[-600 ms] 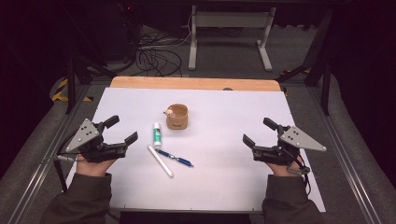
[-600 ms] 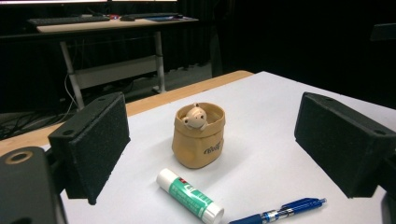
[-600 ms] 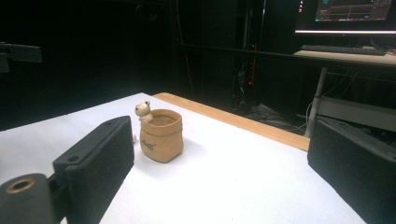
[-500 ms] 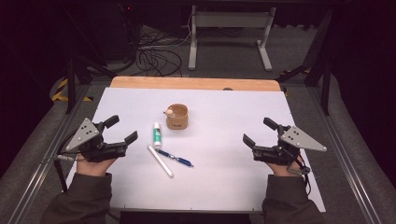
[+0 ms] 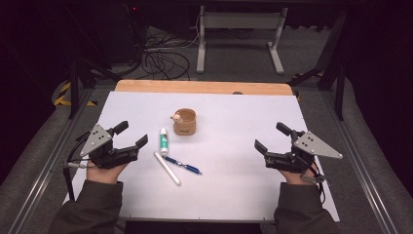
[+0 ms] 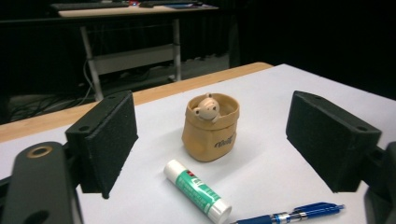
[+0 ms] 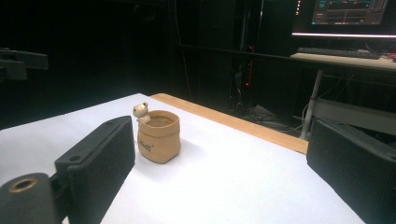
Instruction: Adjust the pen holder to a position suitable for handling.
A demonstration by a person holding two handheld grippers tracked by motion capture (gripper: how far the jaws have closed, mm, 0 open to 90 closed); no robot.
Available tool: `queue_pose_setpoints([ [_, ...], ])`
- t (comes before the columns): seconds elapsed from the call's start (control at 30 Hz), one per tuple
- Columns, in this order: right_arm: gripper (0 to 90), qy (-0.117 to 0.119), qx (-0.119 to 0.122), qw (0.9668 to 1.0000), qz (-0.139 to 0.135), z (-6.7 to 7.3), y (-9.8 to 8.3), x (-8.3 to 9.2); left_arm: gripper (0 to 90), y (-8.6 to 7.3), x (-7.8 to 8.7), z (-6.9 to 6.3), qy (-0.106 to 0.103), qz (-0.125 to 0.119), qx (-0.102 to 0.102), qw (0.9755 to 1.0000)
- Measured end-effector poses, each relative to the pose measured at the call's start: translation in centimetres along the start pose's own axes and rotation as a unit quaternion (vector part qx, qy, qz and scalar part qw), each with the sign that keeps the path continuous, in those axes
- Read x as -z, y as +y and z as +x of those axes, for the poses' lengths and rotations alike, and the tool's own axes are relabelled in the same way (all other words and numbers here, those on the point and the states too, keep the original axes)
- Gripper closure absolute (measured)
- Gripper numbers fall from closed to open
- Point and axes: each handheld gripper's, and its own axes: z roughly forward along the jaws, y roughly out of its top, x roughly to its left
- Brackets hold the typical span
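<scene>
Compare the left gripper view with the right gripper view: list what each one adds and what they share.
Left gripper view alone: a white-and-green glue stick lying in front of the pot, and a blue ballpoint pen at the bottom edge. Right gripper view alone: a lit monitor on a desk in the dark background. Both: the tan ceramic pot with a small bear figure on its rim, standing upright on the white table sheet.
</scene>
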Motion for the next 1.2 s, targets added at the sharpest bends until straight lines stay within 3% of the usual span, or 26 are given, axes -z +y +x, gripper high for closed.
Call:
queue_pose_setpoints([
  [0.1, 8.6, -0.005, 0.003, 1.0, 0.0, 0.1, 0.1, 0.1, 20.7, -0.2, -0.5, -0.4, 0.01, 0.003, 0.001, 0.9999],
  [0.2, 8.6, -0.009, 0.012, 0.9999, 0.005, 0.2, 0.2, 0.1, 23.5, -0.3, -0.9, -1.1, 0.029, 0.011, -0.016, 0.9994],
  [0.3, 8.6, -0.008, 0.014, 0.9999, 0.006, 0.3, 0.3, 0.0, 23.6, -0.3, -1.4, -1.4, 0.032, 0.02, -0.017, 0.9991],
  [0.53, 8.6, -0.012, 0.015, 0.9998, 0.008, 0.3, 0.3, 0.0, 26.6, -0.6, -2.6, -1.8, 0.049, 0.042, -0.001, 0.9979],
  [0.83, 8.6, -0.015, 0.013, 0.9998, 0.006, 0.2, 0.3, 0.1, 27.5, -0.9, -4.2, -2.1, 0.064, 0.06, 0.006, 0.9962],
  [1.2, 8.6, -0.019, 0.011, 0.9997, 0.008, 0.1, 0.3, 0.1, 28.7, -1.3, -6.8, -1.8, 0.091, 0.094, 0.03, 0.9909],
])
